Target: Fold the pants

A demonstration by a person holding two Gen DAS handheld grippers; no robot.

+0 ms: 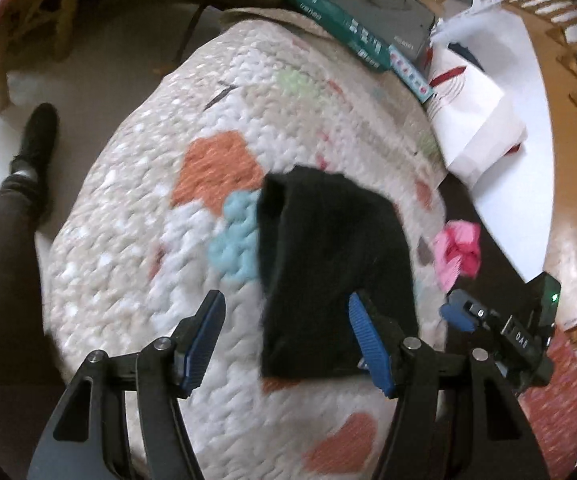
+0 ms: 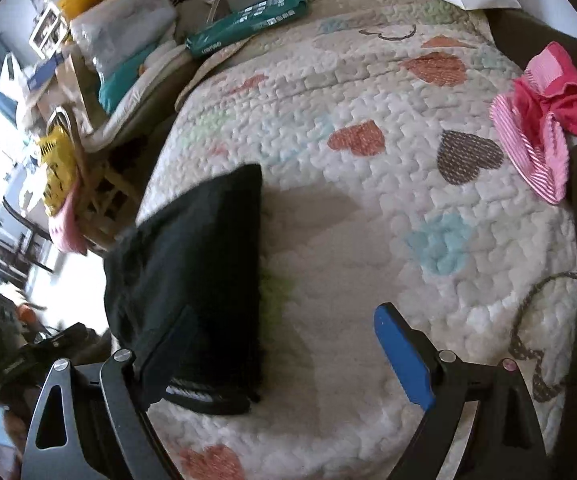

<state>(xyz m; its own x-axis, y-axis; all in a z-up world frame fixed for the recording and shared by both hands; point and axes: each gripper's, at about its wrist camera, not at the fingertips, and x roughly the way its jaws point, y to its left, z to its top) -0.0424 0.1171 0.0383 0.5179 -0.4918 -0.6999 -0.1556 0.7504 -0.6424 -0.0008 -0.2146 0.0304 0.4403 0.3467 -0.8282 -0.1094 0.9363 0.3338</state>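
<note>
Small folded black fabric pants lie on white quilted bedspread w/ coloured hearts, folded into a compact bundle. Left gripper jaws apart, nothing held; right gripper wide open, empty. Risk: a finger snags the top layer & undoes the fold, since both hang close over it. Pink striped garment lies well apart; teal packet at far edge, no obstruction.

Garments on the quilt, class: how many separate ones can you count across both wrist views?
2. The folded black pants lie on the quilt near its left edge in the right wrist view. The pink striped garment sits crumpled at the far right edge. Others may be hidden outside view.
</note>
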